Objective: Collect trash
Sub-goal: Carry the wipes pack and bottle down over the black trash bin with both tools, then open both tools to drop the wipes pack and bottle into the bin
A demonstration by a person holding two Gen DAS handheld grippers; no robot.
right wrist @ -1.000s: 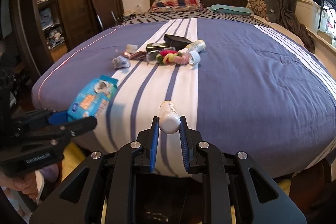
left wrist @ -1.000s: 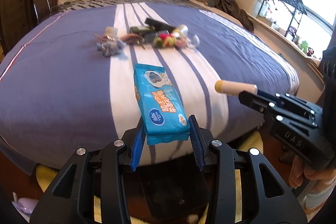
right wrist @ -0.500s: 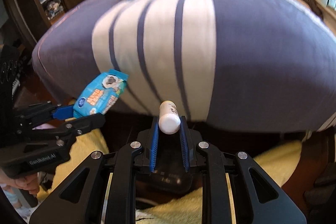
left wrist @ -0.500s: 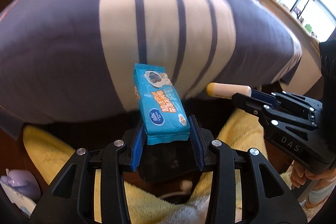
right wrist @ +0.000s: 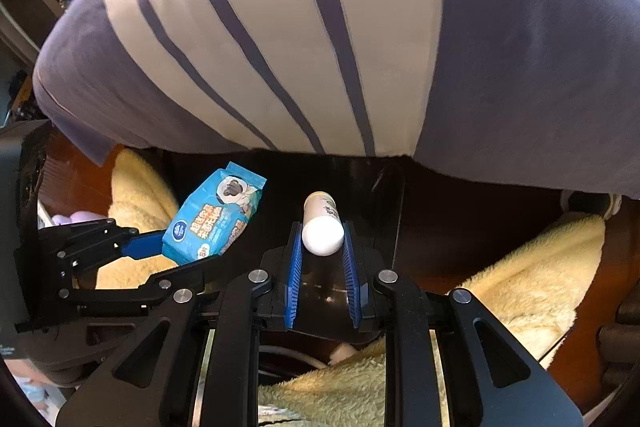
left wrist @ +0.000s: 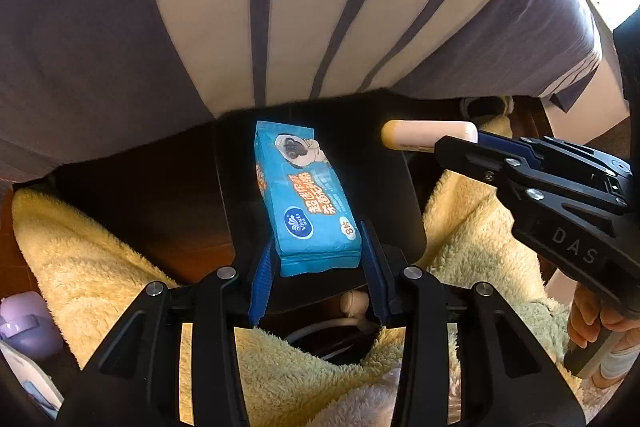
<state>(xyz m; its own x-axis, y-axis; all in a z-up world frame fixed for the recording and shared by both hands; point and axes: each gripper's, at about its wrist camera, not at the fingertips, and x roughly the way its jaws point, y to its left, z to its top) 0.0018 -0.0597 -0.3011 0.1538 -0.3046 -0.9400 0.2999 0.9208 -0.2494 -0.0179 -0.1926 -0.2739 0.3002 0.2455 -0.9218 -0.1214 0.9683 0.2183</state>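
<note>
Below the foot edge of the bed (left wrist: 120, 27), both tools hang over a dark gap. Left tool (left wrist: 318, 267): its blue pads are clamped on the near end of a blue wet-wipes packet (left wrist: 306, 195), which sticks out forward and tilts slightly left; a pug picture and printed characters show on its face. From the right wrist view the same packet (right wrist: 212, 219) juts up and to the right out of that tool (right wrist: 168, 251), its lower end hidden behind the black finger.

Right tool (right wrist: 322, 259): pads pressed on a small cream bottle (right wrist: 322, 223), white rounded end toward the camera, label partly readable only as dark marks. In the left wrist view this bottle (left wrist: 428, 135) points left, its rear end covered by the right tool (left wrist: 456, 147).

Striped purple-and-white bedspread (right wrist: 320, 27) fills the upper half of both views, blurred. Under the tools lies a dark box-like shape (left wrist: 328, 147), edges hard to make out; whether it is a bin cannot be told. Yellow fleecy fabric (left wrist: 100, 259) flanks it on both sides. A lilac object (left wrist: 24, 327) is cut off at the lower left edge. Part of the person's hand (left wrist: 596, 319) shows at lower right, cropped.
</note>
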